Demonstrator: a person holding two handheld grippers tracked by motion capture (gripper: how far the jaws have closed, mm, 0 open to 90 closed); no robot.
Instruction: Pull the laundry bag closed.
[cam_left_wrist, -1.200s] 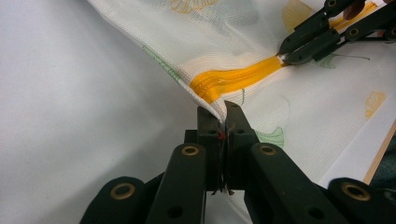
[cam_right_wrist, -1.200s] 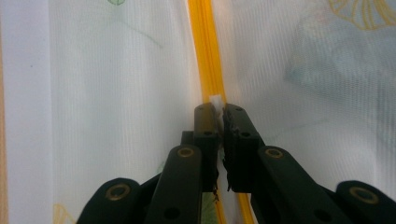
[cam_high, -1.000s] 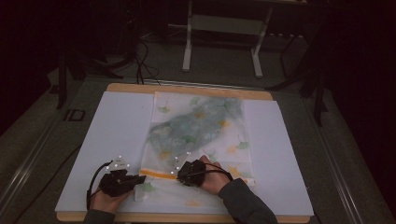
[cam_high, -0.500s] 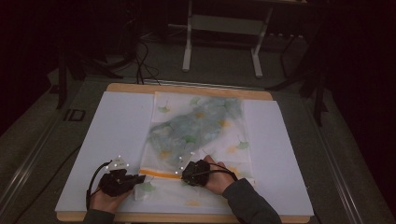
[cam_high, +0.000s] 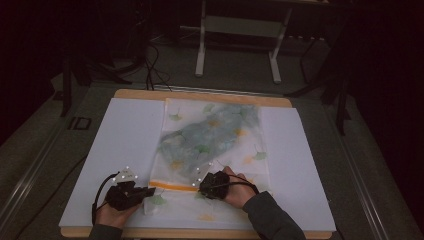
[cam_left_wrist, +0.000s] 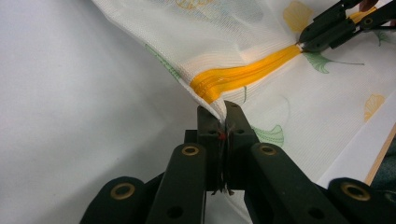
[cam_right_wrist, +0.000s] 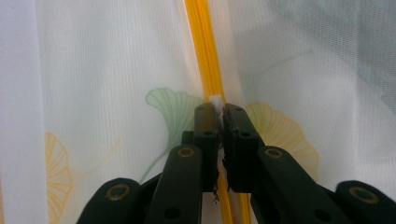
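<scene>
High view: my left tool (cam_high: 145, 192) is clamped on the mesh bag's (cam_high: 210, 145) corner at the table's (cam_high: 200, 233) near edge; my right tool (cam_high: 204, 184) pinches the white pull (cam_right_wrist: 215, 100) on the orange zipper (cam_high: 170, 186). If I tug too hard, the pull could slip out or the corner tear free. Since a second ago, my right tool has crept slightly rightward along the zipper.
</scene>
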